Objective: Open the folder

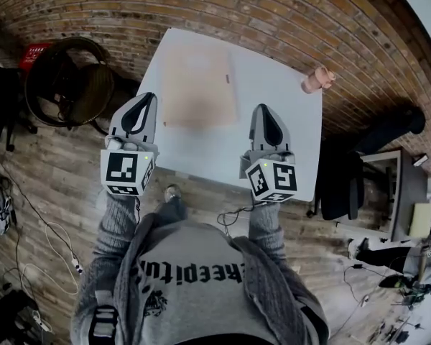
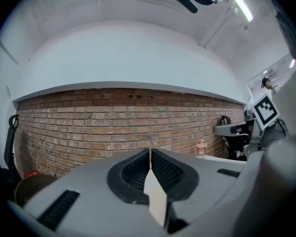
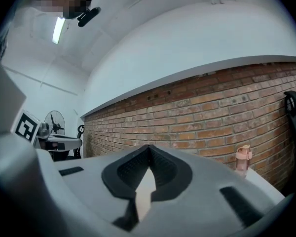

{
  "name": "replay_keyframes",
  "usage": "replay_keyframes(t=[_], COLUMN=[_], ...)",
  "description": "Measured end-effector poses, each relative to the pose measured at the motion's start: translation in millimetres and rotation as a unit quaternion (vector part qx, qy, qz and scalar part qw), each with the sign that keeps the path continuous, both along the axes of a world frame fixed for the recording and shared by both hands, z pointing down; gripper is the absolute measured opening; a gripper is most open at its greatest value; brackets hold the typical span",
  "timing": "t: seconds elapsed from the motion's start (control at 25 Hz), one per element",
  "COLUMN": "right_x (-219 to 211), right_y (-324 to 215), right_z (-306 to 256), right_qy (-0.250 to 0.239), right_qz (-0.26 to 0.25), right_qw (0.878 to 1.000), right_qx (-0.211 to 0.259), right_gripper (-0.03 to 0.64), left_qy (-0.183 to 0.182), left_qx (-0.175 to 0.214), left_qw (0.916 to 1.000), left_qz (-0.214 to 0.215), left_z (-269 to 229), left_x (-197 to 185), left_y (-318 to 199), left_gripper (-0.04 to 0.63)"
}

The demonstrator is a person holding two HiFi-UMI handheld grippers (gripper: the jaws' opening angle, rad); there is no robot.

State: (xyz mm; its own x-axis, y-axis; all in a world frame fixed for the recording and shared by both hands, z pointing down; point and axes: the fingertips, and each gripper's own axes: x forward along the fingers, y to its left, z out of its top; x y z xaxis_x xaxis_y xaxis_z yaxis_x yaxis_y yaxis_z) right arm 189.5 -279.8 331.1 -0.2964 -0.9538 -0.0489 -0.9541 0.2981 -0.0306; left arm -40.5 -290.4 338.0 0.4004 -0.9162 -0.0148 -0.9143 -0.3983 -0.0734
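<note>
Left claw (image 1: 146,97), right claw (image 1: 262,108) shut; folder (image 1: 199,86) between, seemingly untouched.

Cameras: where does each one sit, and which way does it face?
Head view: on the person's head, looking steeply down at the folder on the table; left gripper, right gripper and sleeves show.
Left gripper view: on that gripper, facing along its shut jaws toward the brick wall.
Right gripper view: likewise, own shut jaws.
All three share the pink bottle.

Folder (image 1: 199,86), ahead between both grippers: showing washed-out, cover detail blurring beyond telling. Desk (image 1: 287,85): near edge hiding behind right gripper (image 1: 263,108), left edge hiding behind left gripper (image 1: 148,98). Pink bottle (image 1: 317,80), beyond right gripper: showing too small for detail.
</note>
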Motion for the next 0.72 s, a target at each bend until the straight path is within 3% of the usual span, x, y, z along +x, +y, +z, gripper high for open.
replay_keyframes(t=[0.24,0.4,0.56,0.72], right_x=[-11.6,-16.3,-16.9,-17.7], right_y=[-23.8,-39.0,-46.1,-49.7], right_z=[40.9,70.9,97.0,118.1], right_qy=[0.009,0.002,-0.001,0.004], right_qz=[-0.010,-0.017,-0.019,-0.020], right_qw=[0.999,0.996,0.992,0.990], right_qx=[-0.052,-0.088,-0.121,-0.142], right_gripper=[0.005,0.005,0.005,0.005], left_qy=[-0.031,-0.084,-0.155,-0.229], left_qx=[-0.031,-0.035,-0.055,-0.062], left_qw=[0.9990,0.9955,0.9849,0.9687], left_qz=[0.010,0.026,0.055,0.074], left_z=[40.6,64.2,88.6,118.6], left_x=[2.0,12.1,27.8,38.6], left_y=[-18.3,-25.8,-23.0,-22.2], left_gripper=[0.014,0.014,0.014,0.014])
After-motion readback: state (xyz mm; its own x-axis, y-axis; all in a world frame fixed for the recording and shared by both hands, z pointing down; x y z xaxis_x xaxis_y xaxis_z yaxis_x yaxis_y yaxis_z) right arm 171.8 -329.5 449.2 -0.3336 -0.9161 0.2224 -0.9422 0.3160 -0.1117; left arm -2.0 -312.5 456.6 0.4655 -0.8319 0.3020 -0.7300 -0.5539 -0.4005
